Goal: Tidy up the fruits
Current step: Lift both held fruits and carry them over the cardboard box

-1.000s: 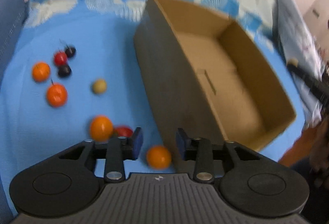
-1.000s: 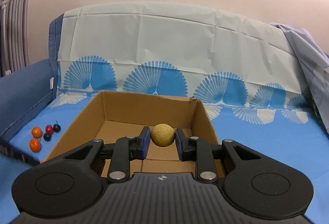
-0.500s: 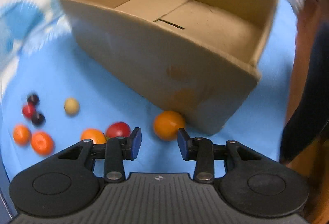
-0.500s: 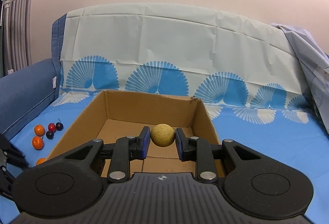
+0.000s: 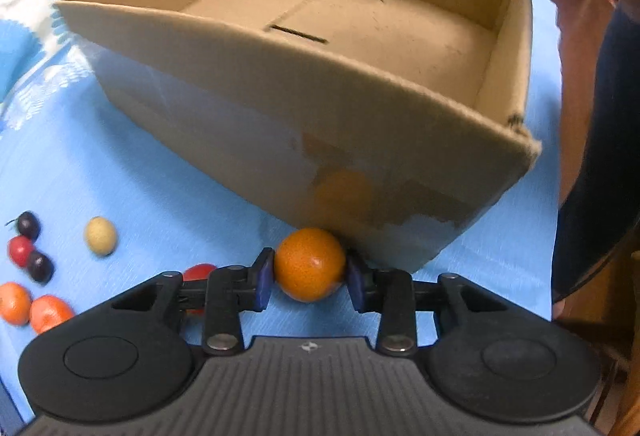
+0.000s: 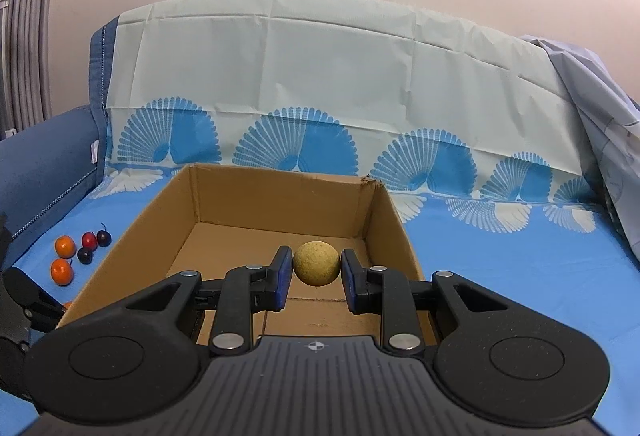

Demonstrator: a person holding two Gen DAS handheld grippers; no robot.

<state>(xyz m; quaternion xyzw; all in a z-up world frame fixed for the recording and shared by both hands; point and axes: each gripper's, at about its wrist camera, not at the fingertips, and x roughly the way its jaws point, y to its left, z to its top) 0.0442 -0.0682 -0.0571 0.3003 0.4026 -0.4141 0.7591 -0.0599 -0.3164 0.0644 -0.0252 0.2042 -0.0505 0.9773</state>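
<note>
We hold a black two-finger claw in each hand over a sofa seat draped in a light blue cloth (image 5: pixel 168 172) with a fan pattern.

Our left claw (image 5: pixel 309 276) points steeply down at the seat. A round orange fruit (image 5: pixel 310 264) sits between its blue pads (image 5: pixel 264 278); the jaws are closing on it, and both pads look to be touching its sides. The fruit lies on the cloth, just in front of the claw and right against the near wall of an open brown cardboard box (image 5: pixel 248 96), whose glossy side mirrors it faintly. The box floor beyond the claw is bare in this view. To the left of the claw lie the loose fruits: a red one (image 5: pixel 199 271) half hidden behind the left finger, a small pale yellow-beige ball (image 5: pixel 100 236) farther left, then two dark purple cherries (image 5: pixel 34 248) with a red cherry (image 5: pixel 19 250) between them, and two small orange fruits (image 5: pixel 32 306) at the frame's left edge.

Our right claw (image 6: pixel 316 276) is clamped on a round, speckled yellow-beige fruit (image 6: pixel 317 263), held in the air over the open box (image 6: pixel 280 196), with pads pressing on both sides. Left of this claw, outside the box, two orange fruits (image 6: pixel 64 258) and the dark and red cherries (image 6: pixel 93 242) lie on the cloth, near the sofa's blue arm (image 6: pixel 44 164). Part of the left claw's black body (image 6: pixel 20 300) shows at the lower left.
</note>
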